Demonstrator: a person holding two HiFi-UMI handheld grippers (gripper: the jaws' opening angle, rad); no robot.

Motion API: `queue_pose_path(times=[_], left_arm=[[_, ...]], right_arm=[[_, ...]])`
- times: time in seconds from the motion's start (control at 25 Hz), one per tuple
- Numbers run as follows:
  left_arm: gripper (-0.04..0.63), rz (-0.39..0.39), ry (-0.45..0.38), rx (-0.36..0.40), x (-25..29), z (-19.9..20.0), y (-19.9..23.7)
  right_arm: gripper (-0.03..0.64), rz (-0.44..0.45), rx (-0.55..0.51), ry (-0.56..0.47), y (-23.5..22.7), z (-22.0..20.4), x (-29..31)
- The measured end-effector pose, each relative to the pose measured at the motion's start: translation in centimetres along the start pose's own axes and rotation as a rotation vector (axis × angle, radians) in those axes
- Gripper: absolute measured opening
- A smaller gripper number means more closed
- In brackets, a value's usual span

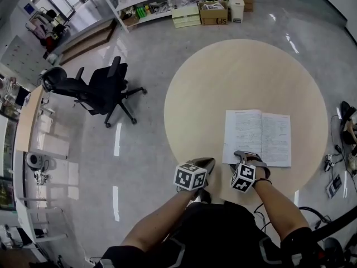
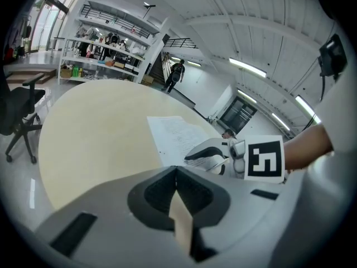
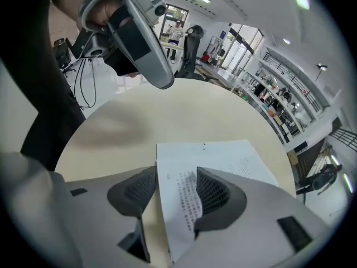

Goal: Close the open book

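An open book [image 1: 257, 137] with white printed pages lies flat on the round beige table [image 1: 245, 77], toward its near right side. My right gripper [image 1: 246, 156] is at the book's near left corner. In the right gripper view the right gripper [image 3: 175, 175] is open, with the edge of the left page [image 3: 184, 200] lying between its jaws. My left gripper [image 1: 208, 162] hovers just left of it over the table edge, shut and holding nothing. In the left gripper view the left gripper [image 2: 177, 172] points across the table, with the book [image 2: 177, 134] and right gripper [image 2: 207, 156] ahead to the right.
A black office chair [image 1: 105, 87] stands on the grey floor to the table's left. Shelves with boxes [image 1: 189, 7] line the far wall. Cables and small devices [image 1: 337, 175] lie on the floor at the right. A person [image 2: 176, 75] stands far off.
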State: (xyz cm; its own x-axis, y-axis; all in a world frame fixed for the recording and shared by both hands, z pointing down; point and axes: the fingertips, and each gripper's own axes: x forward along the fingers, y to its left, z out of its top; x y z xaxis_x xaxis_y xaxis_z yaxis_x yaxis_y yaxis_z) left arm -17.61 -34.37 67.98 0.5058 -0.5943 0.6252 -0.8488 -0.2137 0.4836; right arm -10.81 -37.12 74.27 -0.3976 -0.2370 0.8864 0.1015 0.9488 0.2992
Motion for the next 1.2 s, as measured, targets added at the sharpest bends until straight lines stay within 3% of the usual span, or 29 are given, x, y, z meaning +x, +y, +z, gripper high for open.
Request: queue_pose_path(times=[0.12,0.24,0.4,0.52,0.84,1.08,1.2], left_arm=[[-0.015,-0.005,-0.001,0.003,-0.1,0.1,-0.1],[-0.015,-0.006,-0.007,0.008,-0.3,0.4,-0.2],[-0.015,-0.011,-0.022,0.015,-0.5,0.8,-0.2],[-0.015,-0.016,-0.027,0.019,-0.5,0.8,0.0],[-0.015,-0.044,-0.031,0.011,0.4,1.7,-1.1],[-0.015,-0.081,-0.022,0.038,1.8,2.7,-2.9],[-0.015,-0.109,-0.01,0.058,2.9,3.1,-3.8]], right_arm=[[0.198,0.023,0.001,0.003,0.2,0.0,0.2],[0.119,0.026,-0.023,0.005,0.7,0.3,0.3],[0.034,-0.058,-0.011,-0.032,-0.4,1.3,0.0],[0.015,-0.13,0.038,-0.067,-1.7,2.3,-0.6],[0.005,-0.244,0.312,-0.234,-4.6,2.3,-5.4],[0.004,-0.349,0.591,-0.39,-6.9,-0.3,-10.4],[0.003,-0.392,0.682,-0.436,-7.2,-1.8,-12.0]])
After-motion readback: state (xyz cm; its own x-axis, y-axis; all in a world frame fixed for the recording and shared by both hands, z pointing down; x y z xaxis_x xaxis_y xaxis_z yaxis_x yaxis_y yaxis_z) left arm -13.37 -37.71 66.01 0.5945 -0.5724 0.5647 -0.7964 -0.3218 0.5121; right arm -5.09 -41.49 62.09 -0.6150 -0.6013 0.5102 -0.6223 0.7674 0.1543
